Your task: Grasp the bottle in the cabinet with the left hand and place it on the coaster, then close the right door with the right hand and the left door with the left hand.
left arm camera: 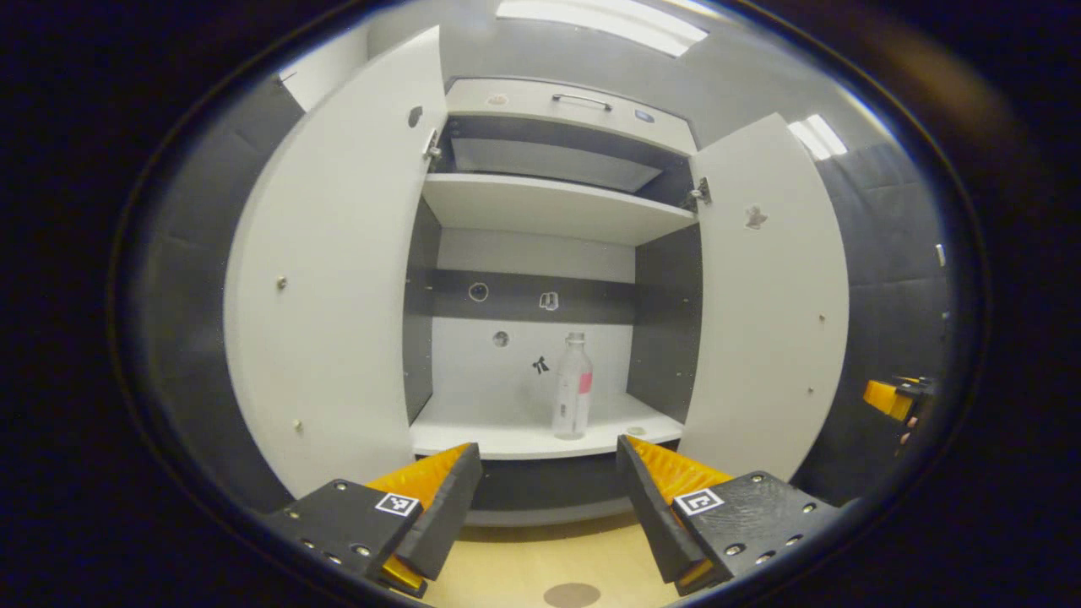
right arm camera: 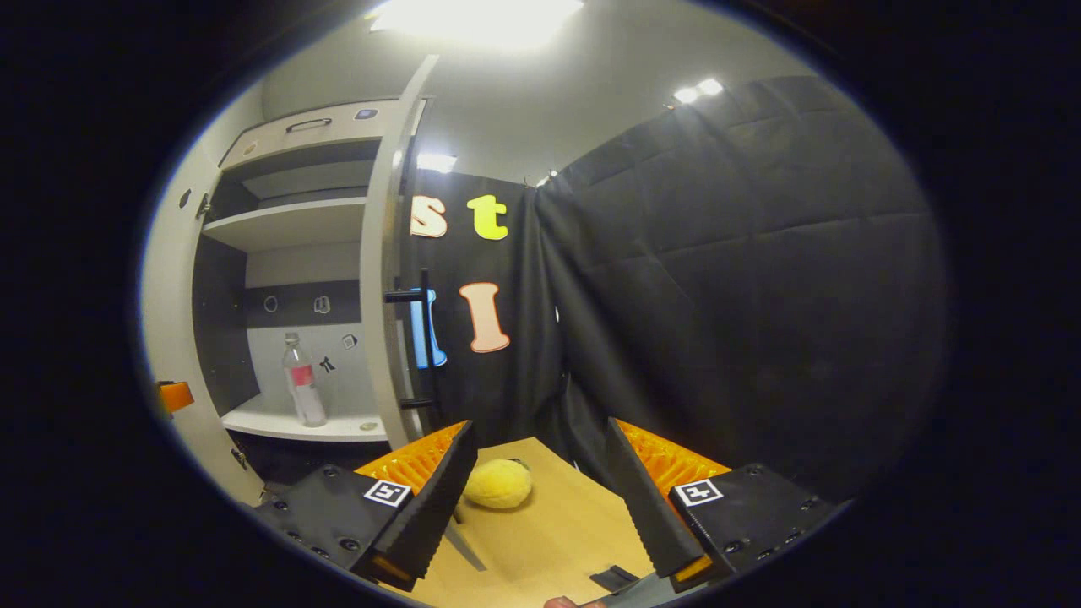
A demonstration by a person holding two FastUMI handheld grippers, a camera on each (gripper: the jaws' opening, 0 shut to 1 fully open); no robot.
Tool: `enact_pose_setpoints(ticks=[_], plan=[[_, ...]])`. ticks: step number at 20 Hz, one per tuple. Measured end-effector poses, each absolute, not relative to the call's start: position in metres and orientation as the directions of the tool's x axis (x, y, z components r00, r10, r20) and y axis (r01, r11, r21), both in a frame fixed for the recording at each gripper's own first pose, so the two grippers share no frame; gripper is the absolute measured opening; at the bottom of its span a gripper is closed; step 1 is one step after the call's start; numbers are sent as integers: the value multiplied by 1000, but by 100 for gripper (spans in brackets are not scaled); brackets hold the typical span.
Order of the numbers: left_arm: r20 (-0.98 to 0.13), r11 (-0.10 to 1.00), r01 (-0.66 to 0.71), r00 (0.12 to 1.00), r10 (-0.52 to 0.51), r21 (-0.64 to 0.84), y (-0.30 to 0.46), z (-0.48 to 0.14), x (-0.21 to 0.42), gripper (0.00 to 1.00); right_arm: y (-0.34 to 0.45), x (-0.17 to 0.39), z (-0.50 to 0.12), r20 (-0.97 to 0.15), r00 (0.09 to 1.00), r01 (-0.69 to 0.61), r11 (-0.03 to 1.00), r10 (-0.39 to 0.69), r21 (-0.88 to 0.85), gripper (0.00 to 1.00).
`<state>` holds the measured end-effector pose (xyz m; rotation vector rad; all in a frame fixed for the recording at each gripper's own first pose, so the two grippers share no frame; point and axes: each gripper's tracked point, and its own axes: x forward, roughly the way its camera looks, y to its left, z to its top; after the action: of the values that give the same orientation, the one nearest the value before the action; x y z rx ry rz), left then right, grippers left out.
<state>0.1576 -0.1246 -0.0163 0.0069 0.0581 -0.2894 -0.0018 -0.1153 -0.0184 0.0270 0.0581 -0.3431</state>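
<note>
A clear plastic bottle (left arm camera: 572, 385) with a pink label stands upright on the lower shelf (left arm camera: 473, 431) of the open cabinet. My left gripper (left arm camera: 549, 507) is open in front of the cabinet, well short of the bottle, with nothing between its fingers. A round brown coaster (left arm camera: 572, 594) lies on the wooden table just below it. Both cabinet doors stand open: the left door (left arm camera: 338, 270) and the right door (left arm camera: 764, 295). In the right gripper view, my right gripper (right arm camera: 536, 507) is open over the table, beside the right door's edge (right arm camera: 384, 279); the bottle (right arm camera: 302, 382) shows at the left.
An upper shelf (left arm camera: 549, 207) spans the cabinet. The right door carries a black bar handle (right arm camera: 425, 338) on its outside. A yellow plush toy (right arm camera: 498, 483) lies on the wooden table (right arm camera: 549, 523) near the right gripper. Black cloth walls close the booth behind.
</note>
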Motion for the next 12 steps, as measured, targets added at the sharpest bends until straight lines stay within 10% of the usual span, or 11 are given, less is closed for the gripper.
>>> enact_pose_setpoints(ticks=[12], plan=[[-64,944,328,943,-326,30,-201,-30,315,99,-219,17,-22,-38,821,571,818,-570,68,95]])
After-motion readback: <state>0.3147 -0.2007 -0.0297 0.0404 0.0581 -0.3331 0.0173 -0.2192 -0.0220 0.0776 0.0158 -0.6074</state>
